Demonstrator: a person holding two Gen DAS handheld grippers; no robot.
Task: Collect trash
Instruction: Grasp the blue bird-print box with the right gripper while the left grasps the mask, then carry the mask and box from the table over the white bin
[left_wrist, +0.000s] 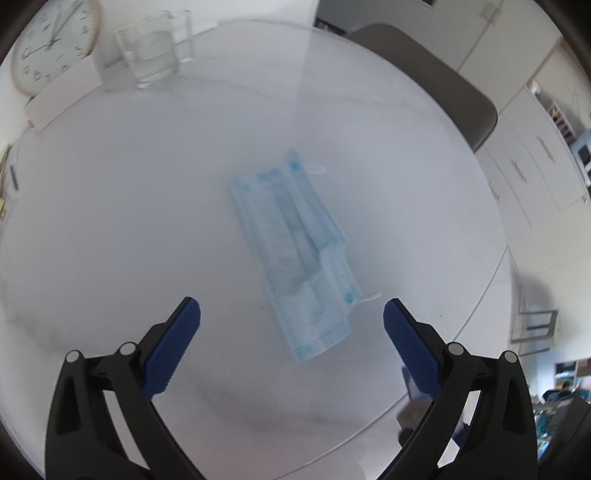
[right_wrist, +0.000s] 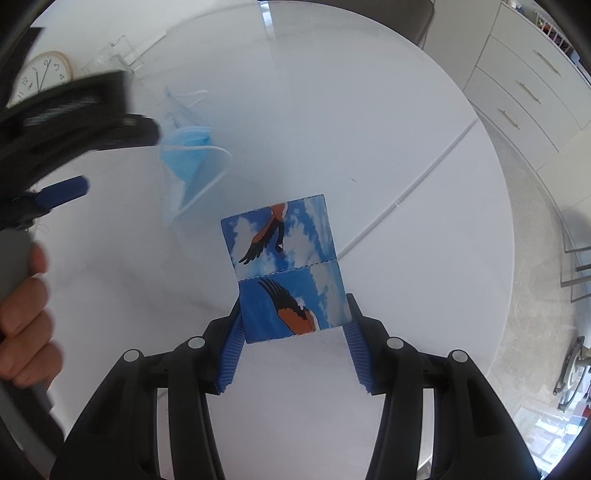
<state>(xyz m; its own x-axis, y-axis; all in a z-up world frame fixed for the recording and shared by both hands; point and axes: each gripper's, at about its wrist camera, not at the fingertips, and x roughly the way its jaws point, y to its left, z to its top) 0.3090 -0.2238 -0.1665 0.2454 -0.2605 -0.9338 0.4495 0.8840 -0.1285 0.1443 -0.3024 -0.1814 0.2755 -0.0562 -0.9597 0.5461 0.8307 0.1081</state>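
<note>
A light blue face mask (left_wrist: 299, 254) lies flat on the white round table (left_wrist: 110, 206). My left gripper (left_wrist: 291, 314) is open just above the mask's near end, its blue pads on either side. In the right wrist view the mask (right_wrist: 188, 155) shows at upper left, under the blurred left gripper (right_wrist: 62, 122). My right gripper (right_wrist: 293, 314) is shut on a blue box printed with birds and clouds (right_wrist: 288, 266) and holds it above the table (right_wrist: 369, 110).
A clear glass container (left_wrist: 153, 55), a round wall clock (left_wrist: 51, 44) and a white card (left_wrist: 62, 96) stand at the table's far left. A dark chair (left_wrist: 436, 77) is behind the table. White drawers (right_wrist: 524, 85) stand to the right.
</note>
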